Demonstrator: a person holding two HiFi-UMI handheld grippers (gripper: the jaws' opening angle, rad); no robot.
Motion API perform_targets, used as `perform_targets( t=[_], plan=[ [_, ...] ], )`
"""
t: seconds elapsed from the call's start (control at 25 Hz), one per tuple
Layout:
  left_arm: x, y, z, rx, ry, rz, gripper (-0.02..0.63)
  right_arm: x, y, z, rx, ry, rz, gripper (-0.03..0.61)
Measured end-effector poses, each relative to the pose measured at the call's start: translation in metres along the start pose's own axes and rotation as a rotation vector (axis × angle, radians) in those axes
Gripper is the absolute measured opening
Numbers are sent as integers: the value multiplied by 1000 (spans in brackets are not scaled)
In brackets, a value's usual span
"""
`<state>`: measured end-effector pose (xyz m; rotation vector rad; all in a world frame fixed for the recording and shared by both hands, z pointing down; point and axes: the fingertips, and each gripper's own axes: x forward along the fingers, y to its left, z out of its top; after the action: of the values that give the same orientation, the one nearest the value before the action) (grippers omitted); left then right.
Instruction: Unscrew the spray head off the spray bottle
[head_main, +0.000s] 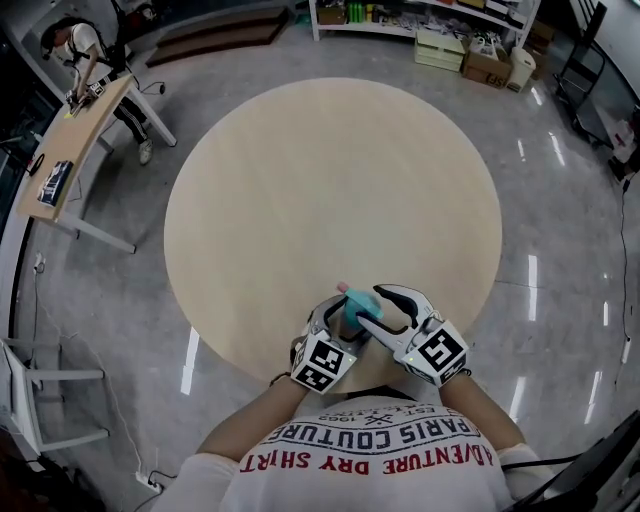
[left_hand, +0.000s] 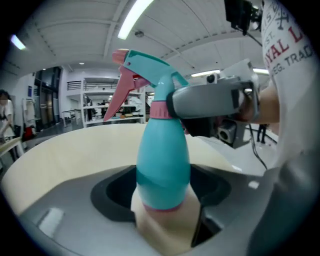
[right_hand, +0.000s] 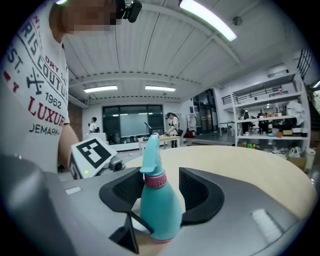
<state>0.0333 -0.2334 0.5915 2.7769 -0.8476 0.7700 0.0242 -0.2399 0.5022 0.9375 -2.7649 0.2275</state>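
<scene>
One spray bottle (head_main: 354, 310) stands on the round table (head_main: 300, 190). The left gripper (left_hand: 161, 182) clamps its lower body; the right gripper (right_hand: 159, 186) has its jaws apart around the collar of the spray head (right_hand: 150, 154).

Head view steeply down on table (head_main: 330, 200); gripper views close, seemingly opposed, sharing spray bottle (left_hand: 162, 165).

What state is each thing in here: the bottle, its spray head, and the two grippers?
spray bottle: upright on the table, near its edge.
spray head: on the bottle, pink collar seated at the neck.
left gripper: shut on the bottle's lower body.
right gripper: open, jaws either side of the collar, a gap on one side.
</scene>
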Motion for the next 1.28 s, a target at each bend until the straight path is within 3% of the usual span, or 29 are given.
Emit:
perform_targets(
  t=[0.12, 0.2, 0.4, 0.52, 0.72, 0.84, 0.92, 0.96, 1.04, 1.08, 1.28],
  plan=[
    [3, -3, -1, -62, 8, 101, 331, 1, 4, -1, -11, 20, -72, 216],
    [3, -5, 2, -83, 14, 137, 331, 0, 4, 2, -38, 33, -108, 138],
    [1, -5, 3, -78, 17, 121, 331, 1, 6, 2, -64, 41, -109, 135],
    [-2, -13, -1, 6, 6, -22, 330, -1, 16, 0, -107, 56, 26, 133],
    [-16, -35, -6, 253, 24, -421, 330, -13, 42, -3, -175, 111, 452, 132],
    [-20, -39, -9, 309, 46, -515, 330, -13, 48, -4, -159, 132, 571, 135],
    [-18, -37, -10, 280, 45, -501, 331, -10, 43, -3, -123, 113, 524, 138],
    [-17, -35, -9, 253, 38, -481, 330, -10, 37, -1, -87, 87, 466, 150],
    [-16, -31, -7, 194, 16, -427, 330, -13, 25, 5, -3, 17, 326, 243],
    [-15, -30, -7, 166, 9, -394, 330, -16, 20, 5, 27, -4, 257, 247],
    [-9, -20, -7, 36, 29, -125, 330, -23, 19, -8, -7, 16, 20, 245]
  ],
)
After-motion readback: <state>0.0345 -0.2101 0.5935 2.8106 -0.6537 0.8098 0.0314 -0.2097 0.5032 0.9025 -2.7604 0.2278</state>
